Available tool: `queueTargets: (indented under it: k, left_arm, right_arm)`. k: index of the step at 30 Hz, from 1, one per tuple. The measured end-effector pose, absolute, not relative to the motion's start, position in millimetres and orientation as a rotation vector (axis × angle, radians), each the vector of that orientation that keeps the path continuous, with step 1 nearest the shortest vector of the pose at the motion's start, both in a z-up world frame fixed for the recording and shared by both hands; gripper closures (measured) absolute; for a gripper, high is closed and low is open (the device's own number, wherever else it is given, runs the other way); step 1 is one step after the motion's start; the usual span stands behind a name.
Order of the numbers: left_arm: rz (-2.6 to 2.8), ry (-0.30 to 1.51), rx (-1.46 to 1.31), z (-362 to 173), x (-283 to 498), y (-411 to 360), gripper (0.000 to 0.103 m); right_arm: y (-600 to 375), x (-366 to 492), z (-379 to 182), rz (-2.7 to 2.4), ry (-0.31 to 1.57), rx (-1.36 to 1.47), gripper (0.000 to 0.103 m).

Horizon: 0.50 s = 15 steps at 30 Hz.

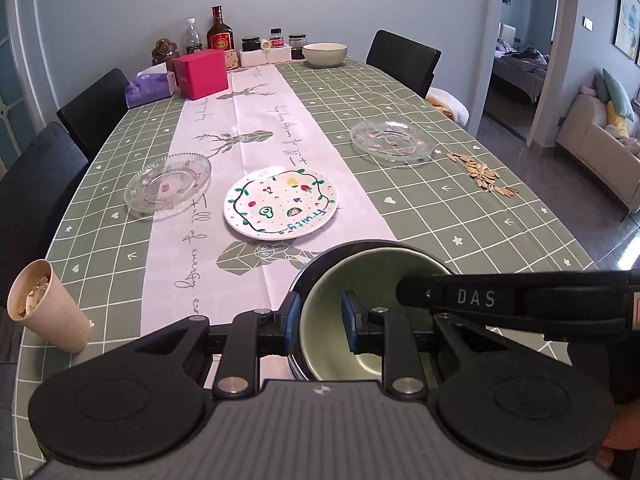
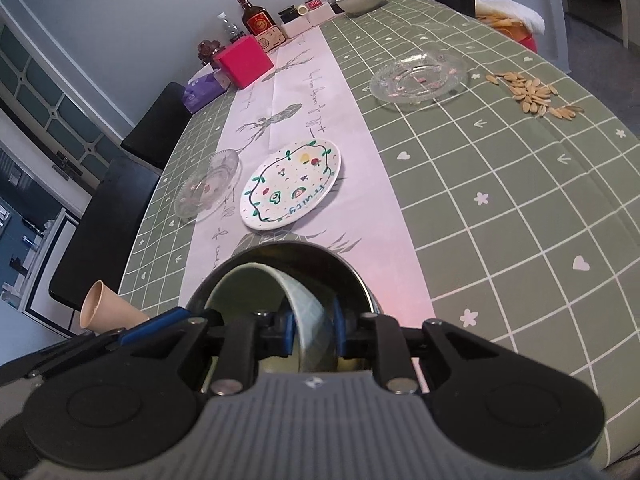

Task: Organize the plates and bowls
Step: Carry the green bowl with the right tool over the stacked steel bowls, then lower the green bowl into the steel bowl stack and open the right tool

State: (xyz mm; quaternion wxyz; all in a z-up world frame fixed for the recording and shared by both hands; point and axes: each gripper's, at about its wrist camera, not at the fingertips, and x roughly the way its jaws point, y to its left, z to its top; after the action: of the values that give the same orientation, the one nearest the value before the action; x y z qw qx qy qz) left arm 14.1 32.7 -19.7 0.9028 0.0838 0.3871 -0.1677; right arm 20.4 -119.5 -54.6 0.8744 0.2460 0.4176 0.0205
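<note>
A black bowl [image 1: 360,246] [image 2: 352,276] sits at the near table edge with a pale green bowl [image 1: 384,264] [image 2: 308,308] inside it. My left gripper [image 1: 320,318] straddles the near-left rims, one pad outside the black bowl and one inside the green bowl, closed on them. My right gripper [image 2: 313,330] is shut on the green bowl's wall, which stands tilted in the black one. A white fruit-patterned plate [image 1: 281,202] [image 2: 291,184] lies just beyond. Two glass dishes [image 1: 168,186] [image 1: 393,138] rest to its left and far right. A cream bowl [image 1: 325,54] stands at the far end.
A paper cup [image 1: 48,312] with scraps stands at the near-left table edge. Sunflower seeds [image 1: 482,174] lie scattered at the right. A red box [image 1: 202,74], a tissue pack, bottles and jars crowd the far end. Black chairs line both sides.
</note>
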Motion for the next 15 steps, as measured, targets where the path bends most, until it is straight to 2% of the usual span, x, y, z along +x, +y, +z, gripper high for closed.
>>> queueTargets:
  k: [4, 9, 14, 15]
  left_arm:
    - [-0.348, 0.809, 0.157, -18.4, 15.4, 35.8, 0.078]
    - [-0.343, 0.821, 0.098, -15.2, 18.7, 47.5, 0.077]
    - [-0.321, 0.809, 0.110, -16.6, 17.5, 58.4, 0.077]
    - [-0.323, 0.821, 0.107, -18.7, 18.4, 60.4, 0.077]
  right_arm:
    - [-107.6, 16.9, -50.7, 0.009, 0.831, 0.396, 0.088]
    - [-92.6, 10.3, -45.6, -0.006, 0.769, 0.237, 0.084]
    - [-93.8, 4.3, -41.6, 0.048, 0.752, 0.254, 0.058]
    - [-95.3, 2.6, -39.0, 0.056, 0.748, 0.264, 0.056]
